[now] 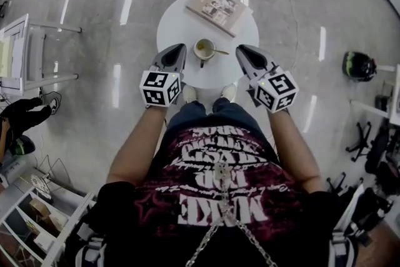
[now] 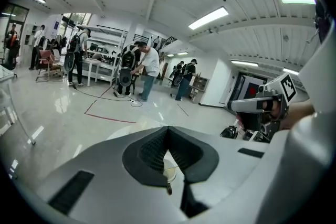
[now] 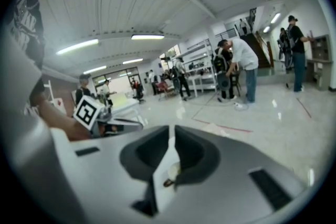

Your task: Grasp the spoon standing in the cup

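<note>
**A:** First entry, far left?

**B:** One left gripper with its marker cube, at the near left edge of the round white worktop. The jaws are closed tip to tip, with nothing between them.

**A:** Next along?

**B:** One cup, upright near the worktop's front edge. It sits between the two grippers and touches neither. One spoon stands in it, with the handle leaning out over the rim toward the right.

**A:** Anything behind?

**B:** One book, lying flat at the far side, well apart from the cup. One corner overhangs the edge.

**A:** Last entry, right?

**B:** One right gripper, at the near right edge. The jaws are drawn together to a thin slit and hold nothing. In the right gripper view, the cup and spoon show just beyond the tips.
</note>
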`<move>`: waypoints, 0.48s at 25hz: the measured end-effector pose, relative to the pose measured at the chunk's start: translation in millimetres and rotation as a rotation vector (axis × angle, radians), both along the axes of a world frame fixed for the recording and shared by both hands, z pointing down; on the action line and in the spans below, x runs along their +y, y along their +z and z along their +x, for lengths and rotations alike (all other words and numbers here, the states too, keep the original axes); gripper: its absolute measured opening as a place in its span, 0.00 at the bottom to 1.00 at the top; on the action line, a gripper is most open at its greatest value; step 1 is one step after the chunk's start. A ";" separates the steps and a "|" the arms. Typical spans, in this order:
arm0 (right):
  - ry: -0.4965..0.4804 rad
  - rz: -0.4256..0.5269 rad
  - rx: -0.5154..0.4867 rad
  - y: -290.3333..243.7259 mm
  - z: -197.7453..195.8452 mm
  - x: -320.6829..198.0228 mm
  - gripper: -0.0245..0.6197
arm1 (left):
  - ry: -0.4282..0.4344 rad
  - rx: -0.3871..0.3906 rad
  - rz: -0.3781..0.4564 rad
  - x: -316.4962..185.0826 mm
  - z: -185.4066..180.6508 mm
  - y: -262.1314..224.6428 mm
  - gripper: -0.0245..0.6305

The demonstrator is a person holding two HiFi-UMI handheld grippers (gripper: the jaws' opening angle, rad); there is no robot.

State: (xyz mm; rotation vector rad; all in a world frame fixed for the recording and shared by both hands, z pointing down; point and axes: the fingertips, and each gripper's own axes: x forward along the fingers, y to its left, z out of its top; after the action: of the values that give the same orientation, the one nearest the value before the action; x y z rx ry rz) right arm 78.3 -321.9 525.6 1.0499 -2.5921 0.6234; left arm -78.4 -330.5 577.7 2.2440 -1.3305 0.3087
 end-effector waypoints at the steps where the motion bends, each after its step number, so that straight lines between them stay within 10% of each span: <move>1: -0.005 -0.009 0.004 4.8 2.4 -0.6 0.09 | -0.006 -0.002 -0.010 1.2 0.5 4.3 0.07; 12: -0.048 -0.121 0.011 60.7 11.4 -6.7 0.10 | -0.041 -0.027 -0.075 -4.1 11.2 43.1 0.07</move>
State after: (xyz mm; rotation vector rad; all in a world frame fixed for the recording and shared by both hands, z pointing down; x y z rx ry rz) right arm 89.7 -328.6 586.3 0.9478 -2.5271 0.7499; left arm -67.2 -334.6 620.8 2.1547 -1.3543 0.3690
